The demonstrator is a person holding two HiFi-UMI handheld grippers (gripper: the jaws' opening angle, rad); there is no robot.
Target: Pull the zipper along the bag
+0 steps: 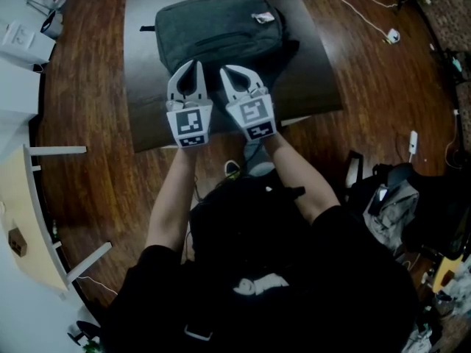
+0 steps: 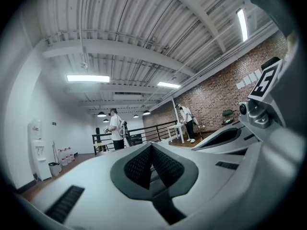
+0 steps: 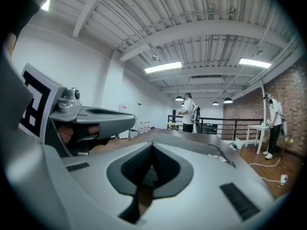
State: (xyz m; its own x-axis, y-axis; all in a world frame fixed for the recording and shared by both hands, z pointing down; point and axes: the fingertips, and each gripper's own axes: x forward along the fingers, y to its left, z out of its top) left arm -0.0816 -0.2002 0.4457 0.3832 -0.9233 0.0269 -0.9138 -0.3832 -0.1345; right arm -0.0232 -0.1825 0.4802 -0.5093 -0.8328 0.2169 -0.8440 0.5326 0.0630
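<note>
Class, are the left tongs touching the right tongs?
Apart. The head view shows a clear dark gap between the left tongs and the right tongs.

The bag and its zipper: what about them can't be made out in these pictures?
- The zipper pull: head view, too small and dark on the bag to pick out.
- The bag's near edge: head view, covered by the left claw and right claw.
- The whole bag: missing from both gripper views, which look out across the room.
</note>
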